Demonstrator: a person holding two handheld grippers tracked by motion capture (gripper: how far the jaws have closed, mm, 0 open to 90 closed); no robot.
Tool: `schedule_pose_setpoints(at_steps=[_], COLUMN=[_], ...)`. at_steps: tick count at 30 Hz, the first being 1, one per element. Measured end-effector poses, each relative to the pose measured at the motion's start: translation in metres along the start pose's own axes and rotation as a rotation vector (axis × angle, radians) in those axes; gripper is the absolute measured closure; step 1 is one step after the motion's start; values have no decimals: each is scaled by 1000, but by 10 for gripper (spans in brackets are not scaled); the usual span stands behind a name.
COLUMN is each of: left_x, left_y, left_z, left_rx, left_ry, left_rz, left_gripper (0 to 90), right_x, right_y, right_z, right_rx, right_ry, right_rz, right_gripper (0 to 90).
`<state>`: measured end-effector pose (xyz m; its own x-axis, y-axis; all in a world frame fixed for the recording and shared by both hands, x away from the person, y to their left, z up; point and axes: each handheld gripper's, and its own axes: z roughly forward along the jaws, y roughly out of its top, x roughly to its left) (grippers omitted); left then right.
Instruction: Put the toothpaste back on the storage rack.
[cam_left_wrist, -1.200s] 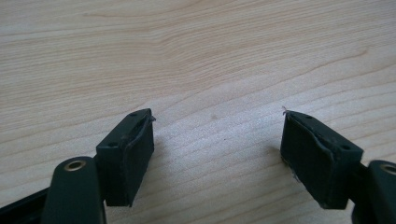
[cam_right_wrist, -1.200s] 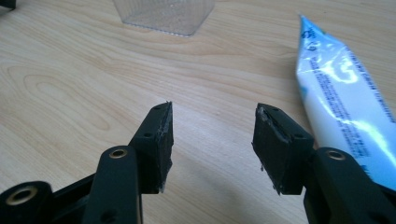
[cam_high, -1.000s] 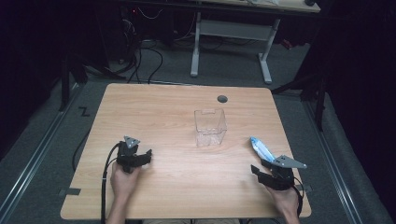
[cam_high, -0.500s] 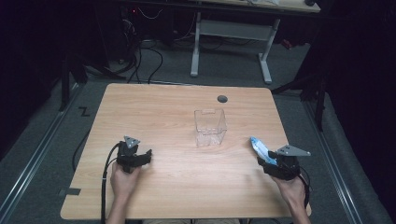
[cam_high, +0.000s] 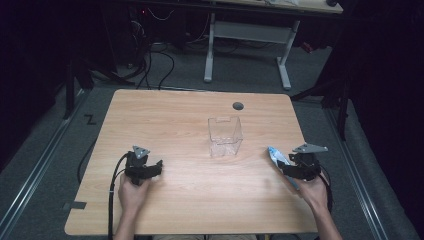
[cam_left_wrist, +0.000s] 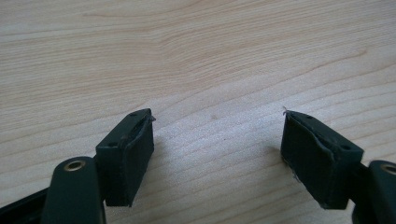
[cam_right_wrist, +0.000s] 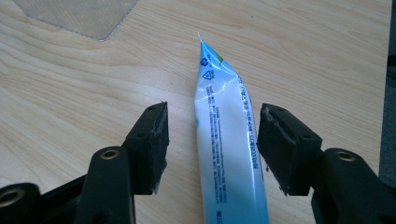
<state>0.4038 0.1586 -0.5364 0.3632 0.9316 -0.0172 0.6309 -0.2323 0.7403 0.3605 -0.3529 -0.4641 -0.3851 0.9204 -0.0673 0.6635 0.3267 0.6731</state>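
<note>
A white and blue tube (cam_high: 275, 155) lies flat on the wooden table (cam_high: 165, 120) near its right edge. My right gripper (cam_high: 289, 169) hangs over it. In the right gripper view the tube (cam_right_wrist: 224, 140) runs lengthwise between the jaws of my right gripper (cam_right_wrist: 212, 135), which have just been opening; a clear gap shows on the left side, and the right pad (cam_right_wrist: 275, 144) sits at the tube's edge. My left gripper (cam_high: 156, 167) rests at the front left, and in its own view my left gripper (cam_left_wrist: 217, 135) stands open over bare wood.
A clear plastic box (cam_high: 225, 136) stands upright in the middle of the table; its corner (cam_right_wrist: 79, 16) shows at the top left of the right gripper view. A dark round cable hole (cam_high: 238, 106) lies behind it. The table's right edge runs just past the right hand.
My right gripper has moved away from the person and slightly right, along the tube, with its jaws wider. The left hand and the box have not moved.
</note>
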Motion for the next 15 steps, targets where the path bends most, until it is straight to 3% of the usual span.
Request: schedule_pose_setpoints(at_steps=[10,15], left_x=[0,0], left_y=[0,0], left_z=[0,0], left_rx=[0,1], left_ry=[2,2], left_rz=[1,3], left_gripper=[259,259], right_x=[-10,-10], right_y=[13,18], right_z=[14,25], right_rx=[62,115], right_ry=[11,12], right_rz=[9,-17], right_gripper=[443,429])
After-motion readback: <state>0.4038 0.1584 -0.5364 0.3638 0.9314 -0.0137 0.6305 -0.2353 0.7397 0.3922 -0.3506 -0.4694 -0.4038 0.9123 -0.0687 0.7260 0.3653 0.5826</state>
